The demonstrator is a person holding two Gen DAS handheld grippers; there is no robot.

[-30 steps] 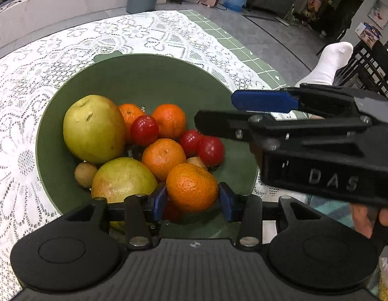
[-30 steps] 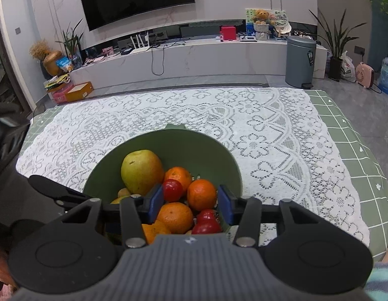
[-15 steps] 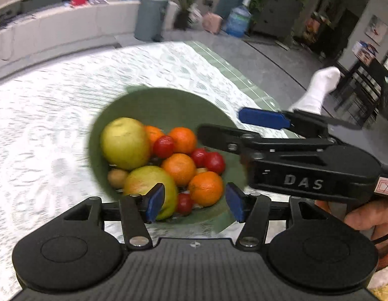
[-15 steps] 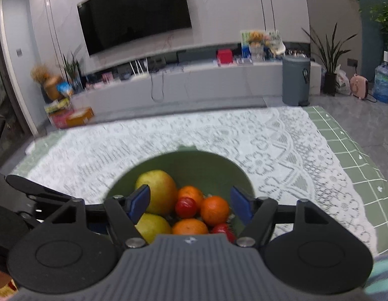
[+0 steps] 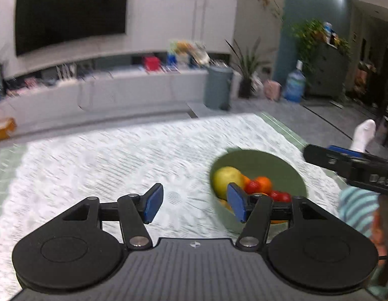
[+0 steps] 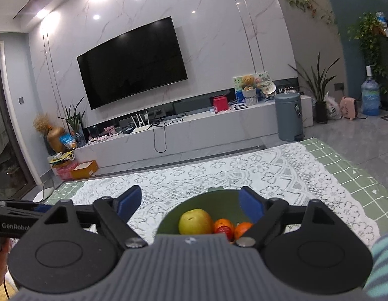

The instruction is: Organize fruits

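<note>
A green bowl (image 5: 291, 173) of fruit sits on the lace tablecloth; it also shows in the right wrist view (image 6: 219, 199). It holds a yellow-green pear (image 5: 225, 179), oranges (image 5: 262, 183) and small red fruits (image 5: 281, 197). In the right wrist view the pear (image 6: 195, 222), an orange (image 6: 224, 223) and a red fruit (image 6: 224, 230) show. My left gripper (image 5: 194, 204) is open and empty, left of the bowl and pulled back. My right gripper (image 6: 190, 203) is open and empty, raised behind the bowl. The right gripper's body (image 5: 349, 166) shows at the right edge.
The lace tablecloth (image 6: 244, 173) covers a green checked table (image 6: 349, 160). Beyond it stand a white TV bench (image 6: 194, 130), a grey bin (image 6: 289, 118) and a water jug (image 6: 370, 95). The left gripper's body (image 6: 15, 219) is at the left edge.
Both grippers have opened wider and drawn back and up from the bowl. The left gripper let go of the orange, which stays in the bowl, and swung left.
</note>
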